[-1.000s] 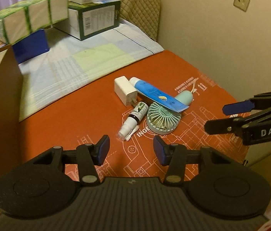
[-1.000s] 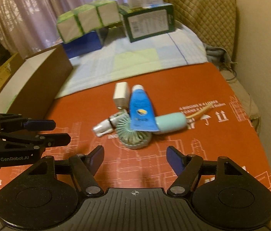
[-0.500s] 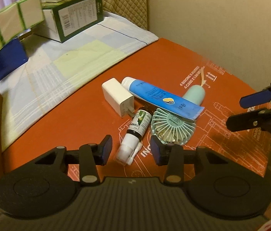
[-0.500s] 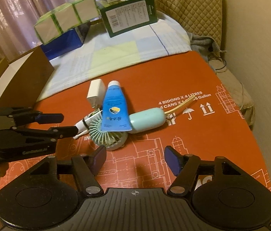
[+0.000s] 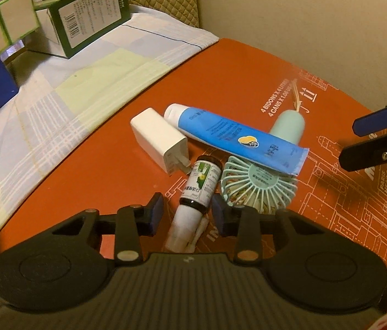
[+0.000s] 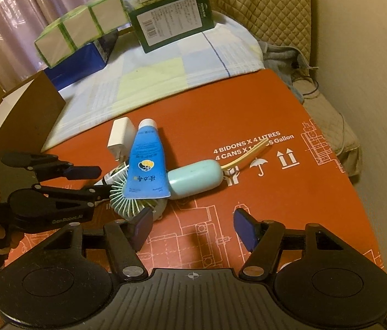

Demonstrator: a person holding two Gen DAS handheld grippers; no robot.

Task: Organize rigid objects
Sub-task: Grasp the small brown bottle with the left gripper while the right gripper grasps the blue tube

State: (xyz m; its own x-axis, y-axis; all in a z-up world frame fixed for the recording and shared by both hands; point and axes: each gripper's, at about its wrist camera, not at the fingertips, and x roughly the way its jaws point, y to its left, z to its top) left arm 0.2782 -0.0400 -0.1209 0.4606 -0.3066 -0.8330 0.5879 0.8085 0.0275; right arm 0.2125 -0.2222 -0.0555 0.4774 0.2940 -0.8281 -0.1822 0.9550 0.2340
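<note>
A small pile lies on the red cardboard sheet (image 5: 234,77): a white charger (image 5: 159,137), a blue tube (image 5: 234,137) resting across a mint hand fan (image 5: 259,187), and a small dark bottle with a white cap (image 5: 197,189). My left gripper (image 5: 187,213) is open, its fingers on either side of the bottle's neck, not closed on it. My right gripper (image 6: 192,227) is open and empty, just in front of the fan (image 6: 193,178), with the tube (image 6: 146,162) and charger (image 6: 120,137) beyond. The left gripper also shows in the right wrist view (image 6: 94,181).
A checked cloth (image 5: 64,93) covers the far part of the surface. Green and white boxes (image 5: 89,19) and a blue box (image 6: 80,60) stand at the back. A brown cardboard wall (image 6: 28,115) rises at the left. A quilted cushion (image 6: 262,5) and a wall lie to the right.
My left gripper has moved forward and down until its open fingers straddle the bottle. My right gripper has drawn closer to the fan. The objects have not moved.
</note>
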